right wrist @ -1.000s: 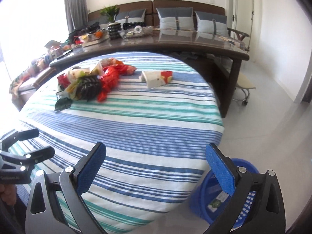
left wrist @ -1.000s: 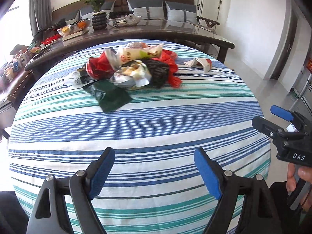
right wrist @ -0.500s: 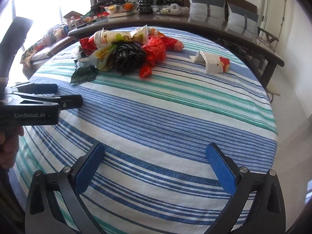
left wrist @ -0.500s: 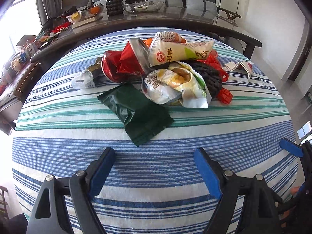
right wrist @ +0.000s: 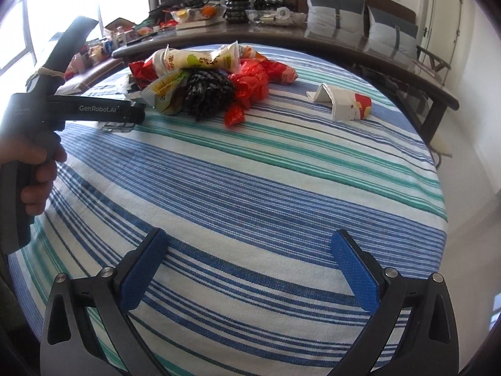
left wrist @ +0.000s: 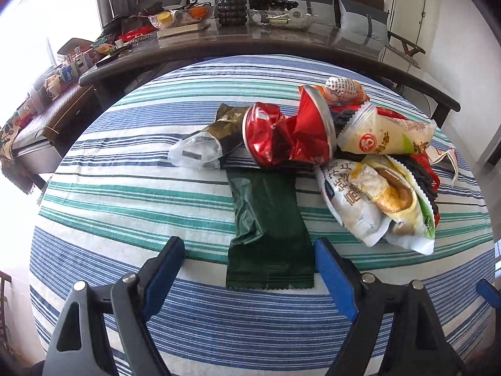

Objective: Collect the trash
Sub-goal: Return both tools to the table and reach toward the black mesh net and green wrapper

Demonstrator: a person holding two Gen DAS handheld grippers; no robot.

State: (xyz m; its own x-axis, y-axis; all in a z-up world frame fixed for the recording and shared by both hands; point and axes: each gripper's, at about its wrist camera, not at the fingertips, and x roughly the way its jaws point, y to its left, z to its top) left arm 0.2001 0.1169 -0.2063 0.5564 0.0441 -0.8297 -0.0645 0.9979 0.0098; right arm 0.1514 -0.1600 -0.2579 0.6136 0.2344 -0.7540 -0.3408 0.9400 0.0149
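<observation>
A heap of trash lies on the striped tablecloth (left wrist: pixel 131 206): a dark green wrapper (left wrist: pixel 269 228), a crushed red can (left wrist: pixel 285 134), a white-and-gold bag (left wrist: pixel 203 147), a pale snack bag (left wrist: pixel 385 134) and a bread wrapper (left wrist: pixel 375 203). My left gripper (left wrist: pixel 247 260) is open, its blue pads either side of the green wrapper's near end, not pressing it. My right gripper (right wrist: pixel 249 257) is open over bare cloth, nothing between its pads. From the right wrist view the heap (right wrist: pixel 206 78) lies far left, a folded paper carton (right wrist: pixel 344 105) lies apart to the right, and the left gripper's body (right wrist: pixel 94 111) reaches in.
A dark long table (left wrist: pixel 281 47) with bowls, a plant pot and clutter runs behind the round table. A sofa with grey cushions (right wrist: pixel 335 12) stands behind it. A low bench (left wrist: pixel 40 116) with small items sits at the left. A person's hand (right wrist: pixel 34 169) grips the left tool's handle.
My left gripper has moved forward to the trash heap, so the green wrapper now lies between its pads. The right gripper swung from the table's edge over the cloth, then held still.
</observation>
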